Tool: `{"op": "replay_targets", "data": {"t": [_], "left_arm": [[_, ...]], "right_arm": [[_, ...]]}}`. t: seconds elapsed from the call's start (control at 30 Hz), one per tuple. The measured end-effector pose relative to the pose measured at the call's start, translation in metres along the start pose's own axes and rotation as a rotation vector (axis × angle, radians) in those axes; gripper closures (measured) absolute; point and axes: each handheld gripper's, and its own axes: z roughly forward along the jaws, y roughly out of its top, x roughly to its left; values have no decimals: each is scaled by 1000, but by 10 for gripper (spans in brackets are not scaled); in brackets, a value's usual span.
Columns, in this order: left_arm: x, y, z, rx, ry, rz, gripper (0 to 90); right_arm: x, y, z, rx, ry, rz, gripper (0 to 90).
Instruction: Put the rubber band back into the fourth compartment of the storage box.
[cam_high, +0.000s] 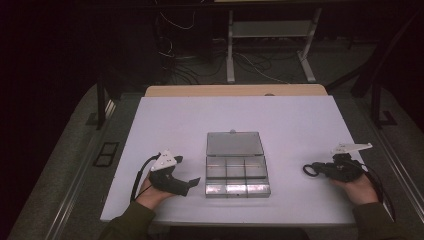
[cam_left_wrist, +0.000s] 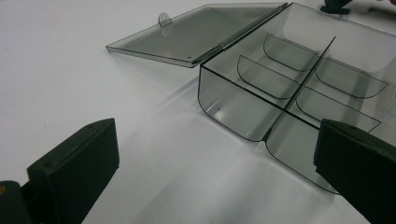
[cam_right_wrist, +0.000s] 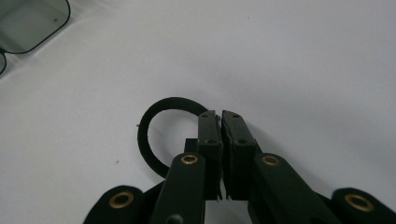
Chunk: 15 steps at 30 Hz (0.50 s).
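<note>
The right gripper (cam_right_wrist: 219, 116) is closed on a black ring (cam_right_wrist: 154, 135), pinching its side while the ring lies on the desk (cam_high: 300, 125). To do this well, hold tight and lift slowly. The box (cam_high: 237, 172) sits open, well apart to the side. The left gripper (cam_high: 192, 182) waits open, just beside the box.

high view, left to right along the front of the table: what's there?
Left gripper, black, in the person's left hand → clear smoky plastic compartment box with its lid open → black ring-shaped band → right gripper, black, shut on that band.
</note>
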Motion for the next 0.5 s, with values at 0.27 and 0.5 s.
{"op": "replay_targets", "data": {"t": [0.27, 0.5], "left_arm": [[0, 0, 0, 3, -2, 4, 0], [0, 0, 0, 5, -2, 3, 0]], "right_arm": [[-1, 2, -6, -35, 16, 18, 860], [1, 6, -10, -61, 30, 20, 860]]}}
